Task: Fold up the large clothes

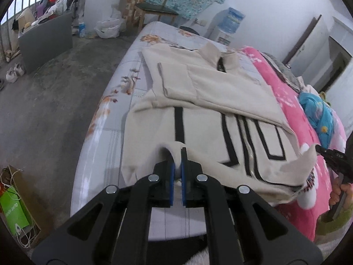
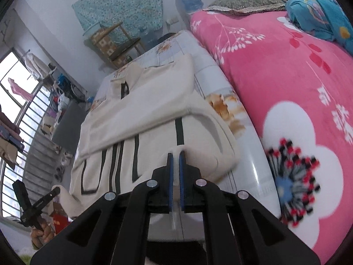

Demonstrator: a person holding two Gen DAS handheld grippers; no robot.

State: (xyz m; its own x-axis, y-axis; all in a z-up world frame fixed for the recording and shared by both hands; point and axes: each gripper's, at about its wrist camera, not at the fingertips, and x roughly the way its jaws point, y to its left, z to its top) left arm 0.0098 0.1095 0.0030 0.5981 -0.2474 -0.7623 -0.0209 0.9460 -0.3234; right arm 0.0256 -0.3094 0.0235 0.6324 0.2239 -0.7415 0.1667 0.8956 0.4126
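Note:
A cream jacket point(image 1: 220, 92) with black stripes lies on the bed, its sleeves folded across the chest. My left gripper point(image 1: 177, 154) is shut on the jacket's bottom hem at the left corner and holds it lifted off the bed. In the right wrist view the same jacket point(image 2: 143, 110) stretches away from me, and my right gripper point(image 2: 176, 156) is shut on the hem at the other corner, also raised. The right gripper point(image 1: 320, 149) shows at the right edge of the left wrist view, pinching cream cloth. The left gripper point(image 2: 55, 191) appears at lower left in the right wrist view.
The bed has a pale floral sheet point(image 1: 123, 84) and a pink flowered blanket point(image 2: 286, 88) alongside the jacket. A blue bundle point(image 1: 320, 114) rests on the blanket. A wooden chair point(image 1: 154, 6) and water dispenser point(image 1: 229, 26) stand beyond the bed. Concrete floor point(image 1: 55, 110) lies left.

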